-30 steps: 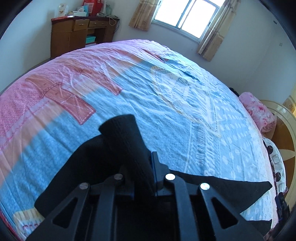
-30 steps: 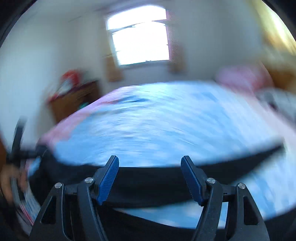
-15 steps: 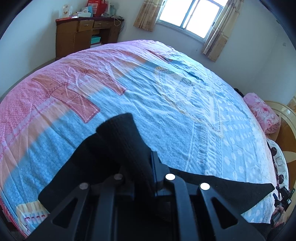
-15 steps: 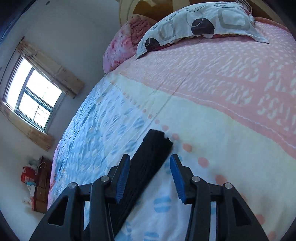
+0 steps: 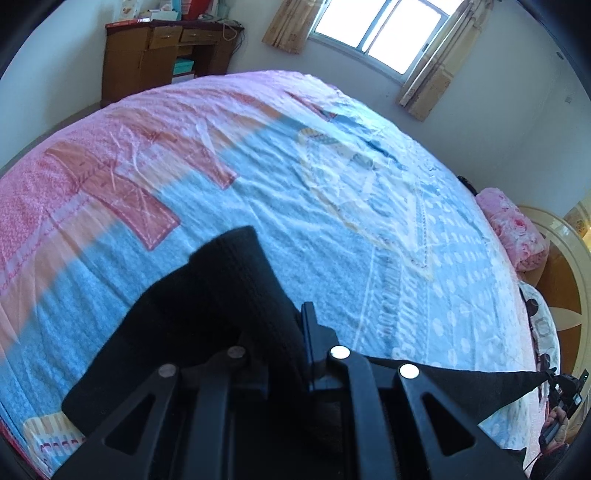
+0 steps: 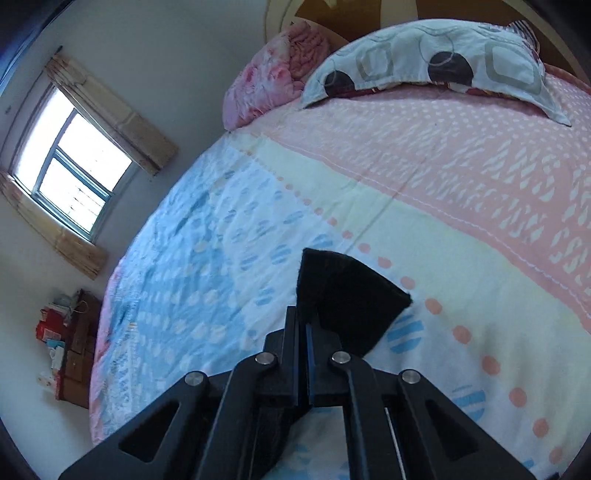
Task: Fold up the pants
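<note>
Black knit pants [image 5: 236,295] lay on the bed [image 5: 332,229], stretched between both grippers w/ fabric running across the near edge of the blue-and-pink sheet.

L gripper [image 5: 291,332]: jaws clamped together on a bunched ribbed end of the pants, which stuck up and fwd past the tips. More black cloth spread to the left below it, and a thin taut strip ran off to the right toward the far corner, where the other gripper showed small at the frame edge.

R gripper [image 6: 304,325]: jaws pressed together on the pants' other end [image 6: 347,295], a flat wedge of black fabric fanning out beyond the tips, over the white dotted part of the sheet. Cannot tell if that wedge touched the sheet or hung just above it.

Pillow [image 6: 424,62] w/ circles and a pink blanket [image 6: 273,74] sat at the headboard end. Wooden desk [image 5: 166,48] stood by the wall, near the window [image 5: 376,33].
</note>
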Demonstrator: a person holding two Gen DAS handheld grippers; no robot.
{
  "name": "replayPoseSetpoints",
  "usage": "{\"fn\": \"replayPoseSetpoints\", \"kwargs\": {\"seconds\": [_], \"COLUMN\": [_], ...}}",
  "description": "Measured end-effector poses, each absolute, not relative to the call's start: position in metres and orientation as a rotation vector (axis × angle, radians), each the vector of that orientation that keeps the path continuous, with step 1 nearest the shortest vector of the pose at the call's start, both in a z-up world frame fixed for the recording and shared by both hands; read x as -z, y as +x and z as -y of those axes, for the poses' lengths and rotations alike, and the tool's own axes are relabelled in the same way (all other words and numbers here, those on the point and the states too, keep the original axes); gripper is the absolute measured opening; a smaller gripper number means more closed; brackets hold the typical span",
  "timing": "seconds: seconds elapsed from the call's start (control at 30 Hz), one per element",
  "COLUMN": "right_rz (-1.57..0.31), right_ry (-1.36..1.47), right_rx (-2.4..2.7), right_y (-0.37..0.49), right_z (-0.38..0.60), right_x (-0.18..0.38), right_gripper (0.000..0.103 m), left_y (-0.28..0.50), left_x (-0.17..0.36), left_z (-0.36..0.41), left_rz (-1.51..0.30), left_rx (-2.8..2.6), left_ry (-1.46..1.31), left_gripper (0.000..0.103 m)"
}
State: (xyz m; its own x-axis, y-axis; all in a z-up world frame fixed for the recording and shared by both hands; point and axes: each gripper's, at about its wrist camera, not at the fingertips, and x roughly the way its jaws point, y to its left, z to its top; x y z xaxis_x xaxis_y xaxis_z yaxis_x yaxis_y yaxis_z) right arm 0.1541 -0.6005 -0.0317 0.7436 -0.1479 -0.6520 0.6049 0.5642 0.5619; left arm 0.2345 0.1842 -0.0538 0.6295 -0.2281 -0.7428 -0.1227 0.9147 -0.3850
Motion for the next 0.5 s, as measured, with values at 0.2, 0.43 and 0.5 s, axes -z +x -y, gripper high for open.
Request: {"fn": "replayPoseSetpoints", "kwargs": {"seconds": [0.2, 0.43, 0.5], "right_rz": [-0.451, -0.353, -0.343], "right_ry": [0.863, 0.874, 0.878], "right_rx": [0.372, 0.305, 0.29], "right_y": [0.109, 0.046, 0.023], "right_z": [0.582, 0.568, 0.564], "right_x": [-0.051, -0.101, -0.102], "right_gripper": [0.003, 0.003, 0.003], "left_y": [0.217, 0.184, 0.171], "left_x": [0.022, -0.001, -0.003], "left_z": [-0.201, -0.227, -0.234], "left_rz": [-0.829, -0.787, -0.777], "left_rx": [0.081, 0.093, 0.095], "left_ry": [-0.438, -0.483, -0.487], "left_gripper": [0.014, 0.014, 0.014]}}
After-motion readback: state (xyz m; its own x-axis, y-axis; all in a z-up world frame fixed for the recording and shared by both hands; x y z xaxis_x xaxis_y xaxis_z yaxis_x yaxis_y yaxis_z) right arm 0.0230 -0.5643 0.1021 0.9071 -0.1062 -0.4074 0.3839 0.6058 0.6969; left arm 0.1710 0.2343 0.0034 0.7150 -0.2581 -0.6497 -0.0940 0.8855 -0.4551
